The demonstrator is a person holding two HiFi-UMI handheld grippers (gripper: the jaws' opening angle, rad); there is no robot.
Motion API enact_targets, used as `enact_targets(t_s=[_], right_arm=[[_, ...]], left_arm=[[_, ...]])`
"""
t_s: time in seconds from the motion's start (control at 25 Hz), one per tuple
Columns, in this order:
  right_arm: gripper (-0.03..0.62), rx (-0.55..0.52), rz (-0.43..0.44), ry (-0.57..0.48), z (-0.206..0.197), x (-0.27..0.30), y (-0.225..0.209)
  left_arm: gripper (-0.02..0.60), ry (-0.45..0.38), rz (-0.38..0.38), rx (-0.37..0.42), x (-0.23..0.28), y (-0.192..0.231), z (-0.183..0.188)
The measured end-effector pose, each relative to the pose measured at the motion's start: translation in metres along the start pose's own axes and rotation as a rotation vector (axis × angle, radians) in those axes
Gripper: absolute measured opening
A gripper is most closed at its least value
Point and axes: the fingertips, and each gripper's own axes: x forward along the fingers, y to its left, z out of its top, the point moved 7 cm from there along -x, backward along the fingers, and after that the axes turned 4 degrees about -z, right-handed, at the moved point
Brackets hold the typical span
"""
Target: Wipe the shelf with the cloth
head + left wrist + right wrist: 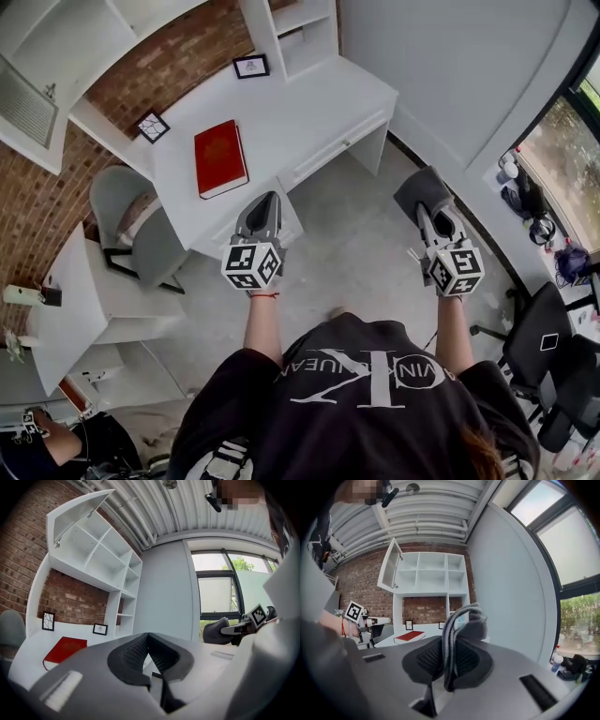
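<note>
In the head view the right gripper [424,208] has its tips buried under the cloth [421,187], so the grip cannot be read there. Its own view settles it: the right gripper [449,645] has its jaws pressed together on the cloth [465,624], pinching a folded edge. The cloth is grey, knitted or ribbed. It stands up out of the jaws in several layers and flops over towards the right.

The left gripper [266,201] is closed and empty; in its own view the left gripper [148,638] has its tips meeting, with nothing between them.

The shelf [431,581] stands well ahead of both grippers, white against a brick wall. Its compartments look bare, though the far ones are too small to check. The head view cuts the shelf [302,34] off at the top edge. A white desk [291,117] lies between the grippers and the shelf, and a red book [220,157] lies on it ahead of the left gripper.
</note>
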Motion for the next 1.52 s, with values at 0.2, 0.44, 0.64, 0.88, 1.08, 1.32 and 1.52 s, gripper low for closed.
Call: enact_targets(t_s=[0.2,0.44,0.64,0.88,1.08,1.32,1.52], right_arm=[[0.044,0.002,0.022,0.022,-0.001,0.026,-0.004],[0.045,0.021,0.05,0.035,-0.008,0.064,-0.021],[0.044,0.019,0.097,0.035,-0.005,0.113,-0.038],[0.045,-0.007,0.169,0.047,0.01,0.181,-0.063],[0.045,-0.017,0.227,0.062,0.015,0.224,-0.086],[0.045,-0.001,0.25,0.079,0.016,0.262,-0.113],[0.045,-0.005,0.295,0.08,0.018,0.294,-0.129]], left_arm=[[0.011,0.027,-0.002,-0.025,0.018,0.009,-0.008],[0.011,0.062,0.011,-0.024,0.043,0.017,-0.02],[0.011,0.059,0.052,-0.023,0.074,0.035,-0.018],[0.011,0.047,0.102,-0.024,0.125,0.053,-0.004],[0.011,0.053,0.138,-0.044,0.158,0.057,-0.008],[0.011,0.065,0.167,-0.041,0.194,0.064,-0.006],[0.011,0.061,0.208,-0.036,0.219,0.07,-0.004]])
